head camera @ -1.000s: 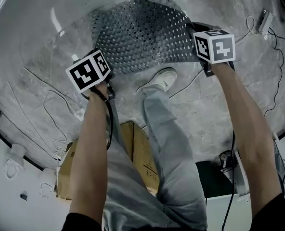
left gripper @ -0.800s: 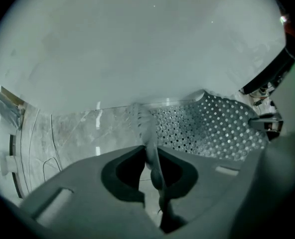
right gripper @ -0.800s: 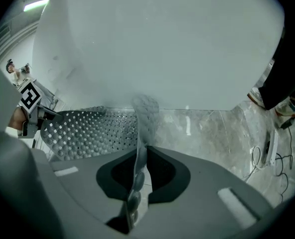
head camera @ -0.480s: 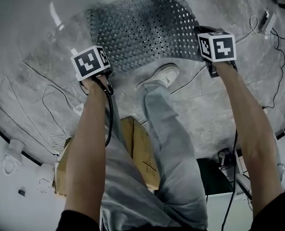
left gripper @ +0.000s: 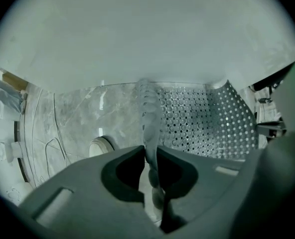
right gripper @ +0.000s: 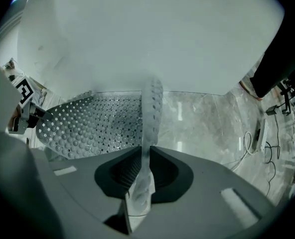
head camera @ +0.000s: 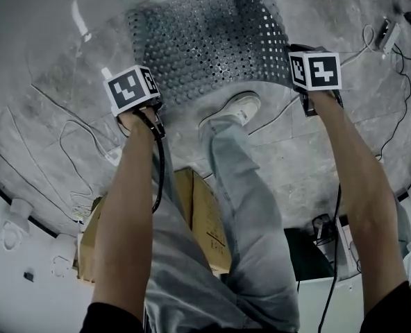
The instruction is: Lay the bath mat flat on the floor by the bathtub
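Looking down from above, the left tongs (head camera: 144,96) and the right tongs (head camera: 296,54) each have a near corner of the bath mat (head camera: 205,44). The mat spreads out ahead of both tongs and fills the gap between them, over the grey stone floor (head camera: 66,116). The white bathtub (head camera: 25,5) curves round just beyond it. The mat's far corner, ahead of the right tongs, curls upward. A white shoe (head camera: 235,109) stands between the two tongs, just short of the mat's near edge. How much of the mat touches the floor I cannot tell.

In the left gripper view, the tongs are pressed together on the mat's edge. It runs straight out from between them as a thin bumpy strip. The perforated sheet sags away to the right of the tongs, with the tub wall dead ahead.

In the right gripper view, these tongs likewise pinch the edge, which shows as a narrow holed band between them. The sheet lies to their left and bare floor to their right.

It looks like light, floppy rubber with no stiffness of its own, so it would fold wherever it goes slack. The studded underside would probably cling to smooth stone once down. Two corners of one edge, held well apart and a little taut, seems the right hold, though the thin rim could slip out of a pinch
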`<state>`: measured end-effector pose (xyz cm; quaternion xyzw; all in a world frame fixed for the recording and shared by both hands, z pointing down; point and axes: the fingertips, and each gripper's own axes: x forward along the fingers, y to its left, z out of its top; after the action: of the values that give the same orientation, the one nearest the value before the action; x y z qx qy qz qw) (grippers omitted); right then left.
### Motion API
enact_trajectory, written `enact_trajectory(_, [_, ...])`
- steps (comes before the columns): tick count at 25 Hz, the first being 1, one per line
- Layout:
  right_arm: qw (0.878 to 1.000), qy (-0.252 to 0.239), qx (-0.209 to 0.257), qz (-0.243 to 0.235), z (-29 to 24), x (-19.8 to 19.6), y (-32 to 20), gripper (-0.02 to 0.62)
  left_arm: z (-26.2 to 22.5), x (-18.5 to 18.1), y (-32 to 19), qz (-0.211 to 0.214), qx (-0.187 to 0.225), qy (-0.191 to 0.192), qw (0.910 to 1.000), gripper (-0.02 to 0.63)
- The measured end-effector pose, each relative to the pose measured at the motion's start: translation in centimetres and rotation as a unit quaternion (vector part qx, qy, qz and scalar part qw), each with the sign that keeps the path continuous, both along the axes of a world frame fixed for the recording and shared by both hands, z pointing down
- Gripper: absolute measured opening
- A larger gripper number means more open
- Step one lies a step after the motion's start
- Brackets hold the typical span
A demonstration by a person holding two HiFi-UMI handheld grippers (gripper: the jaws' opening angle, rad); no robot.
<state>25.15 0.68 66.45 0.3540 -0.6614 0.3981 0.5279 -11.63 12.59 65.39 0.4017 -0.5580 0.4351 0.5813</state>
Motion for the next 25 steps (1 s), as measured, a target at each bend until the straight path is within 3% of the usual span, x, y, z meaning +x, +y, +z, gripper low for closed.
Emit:
enact_trajectory(11, [1.0,0.005,-0.003,0.021,-0.4,0.3,1.0,0.035,0.4,-0.7,1.6,0.003,-0.025,0.002,0.9997,0.044])
enact_trajectory(25, [1.0,-0.012,-0.008,0.013,-0.8,-3.5,2.8,0.032,-0.3,-3.4,2.8,0.018,-0.021,0.002,0.9996,0.069])
